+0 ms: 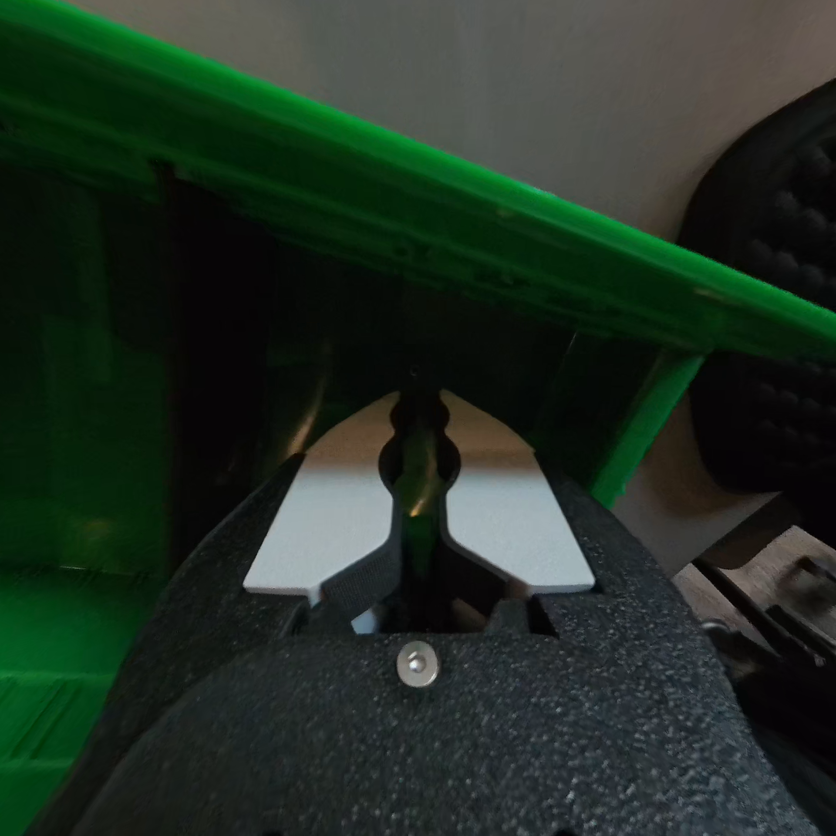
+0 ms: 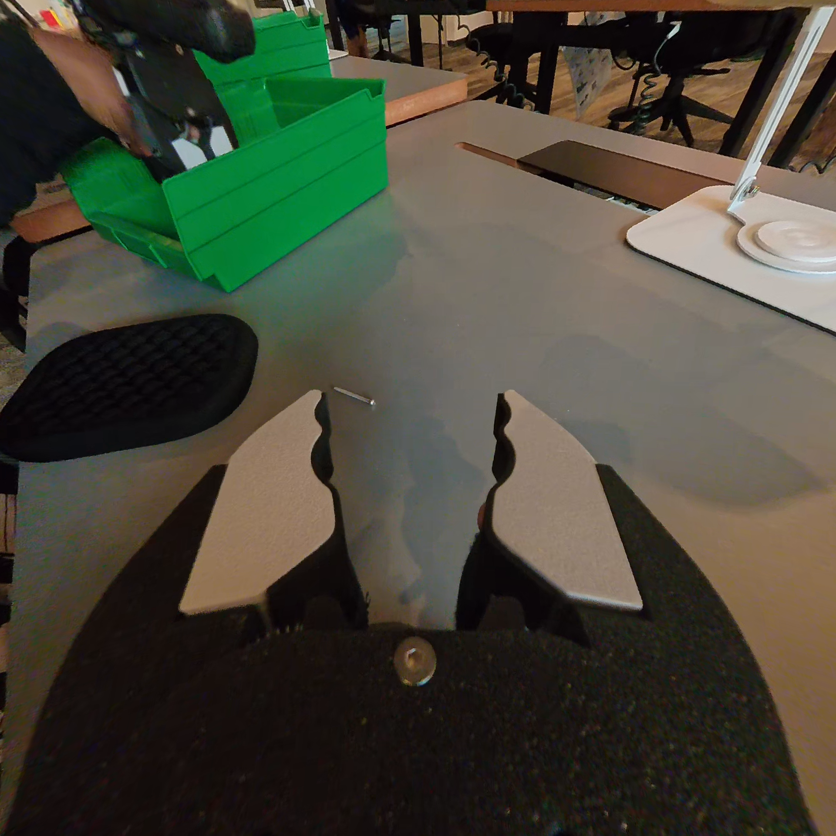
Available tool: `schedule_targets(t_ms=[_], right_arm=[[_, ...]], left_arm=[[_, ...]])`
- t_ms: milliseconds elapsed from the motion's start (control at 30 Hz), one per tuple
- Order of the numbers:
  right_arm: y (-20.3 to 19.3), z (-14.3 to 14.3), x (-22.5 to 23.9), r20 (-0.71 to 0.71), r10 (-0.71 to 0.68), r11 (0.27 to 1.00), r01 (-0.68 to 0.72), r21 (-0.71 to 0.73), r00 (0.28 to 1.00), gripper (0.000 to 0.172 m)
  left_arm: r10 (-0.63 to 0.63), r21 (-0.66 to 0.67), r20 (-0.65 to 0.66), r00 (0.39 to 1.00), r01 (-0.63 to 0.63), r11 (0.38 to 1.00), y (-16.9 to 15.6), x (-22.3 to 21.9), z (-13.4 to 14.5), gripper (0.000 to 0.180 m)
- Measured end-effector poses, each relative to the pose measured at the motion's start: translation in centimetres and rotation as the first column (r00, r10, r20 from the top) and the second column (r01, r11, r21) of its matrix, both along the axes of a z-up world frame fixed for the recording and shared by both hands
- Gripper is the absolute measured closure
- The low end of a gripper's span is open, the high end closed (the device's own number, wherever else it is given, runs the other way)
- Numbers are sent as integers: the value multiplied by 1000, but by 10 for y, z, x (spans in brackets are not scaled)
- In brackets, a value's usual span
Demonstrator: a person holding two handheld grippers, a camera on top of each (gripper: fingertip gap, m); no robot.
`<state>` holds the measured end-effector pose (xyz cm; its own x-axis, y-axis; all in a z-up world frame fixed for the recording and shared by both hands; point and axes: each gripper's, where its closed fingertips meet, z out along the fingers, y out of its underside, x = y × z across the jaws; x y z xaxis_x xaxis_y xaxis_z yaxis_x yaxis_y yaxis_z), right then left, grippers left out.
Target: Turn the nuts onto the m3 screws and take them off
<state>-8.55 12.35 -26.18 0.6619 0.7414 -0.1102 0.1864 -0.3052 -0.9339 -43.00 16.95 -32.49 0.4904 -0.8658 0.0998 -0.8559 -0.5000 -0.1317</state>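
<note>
The right gripper (image 2: 411, 402) hovers low over the grey table (image 2: 520, 344), its 2 fingers (image 2: 280, 475) spread wide with nothing but bare tabletop between them. The 1 screw (image 2: 353, 395) in view lies flat on the table just beyond the tip of the left finger, inside the line of the gap but hard over to its left side, apart from the pad. Its long axis runs slantwise across the gripper's reach, head toward the middle of the gap and tip pointing away up-left. My judgement is that the coming pick turns on this: the gripper needs a slight shift forward and left, and its closing line already cuts across the shaft rather than along it, which suits a pinch.

Farther out on the left sit a black ribbed pad (image 2: 126, 384) and, beyond it, green bins (image 2: 280, 190). The left gripper (image 1: 417, 398) is down inside 1 of these bins (image 1: 407, 226), well apart from the screw, so the right one is clearly nearer. Its fingers (image 1: 344, 452) stand close together with a narrow slot between them; the tips are in deep shadow, and I cannot tell whether they pinch a nut. No nut shows anywhere in view.
</note>
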Motion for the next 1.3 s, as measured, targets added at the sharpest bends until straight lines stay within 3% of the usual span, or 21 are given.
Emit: schedule_targets(t_ms=[400, 733, 967, 1100, 1300], right_arm=[[1, 0, 2, 2, -11, 1000, 11, 2, 1000, 103], [1, 1, 2, -7, -7, 1000, 7, 2, 1000, 103], [1, 0, 1, -8, -3, 1000, 3, -2, 1000, 102], [1, 0, 2, -12, -1, 1000, 1, -8, 1000, 103], [1, 0, 3, -16, -5, 1000, 5, -7, 1000, 103]], left_arm=[[-69, -2, -123, 990, 70, 998, 4, 6, -15, 172], [-51, 3, -49, 998, 51, 999, 0, 4, -11, 176], [-53, 54, -39, 998, 55, 997, 4, -1, 20, 175], [-84, 126, -31, 996, 87, 988, 5, 8, 52, 175], [-267, 239, 30, 963, 252, 938, -8, 76, 101, 176]])
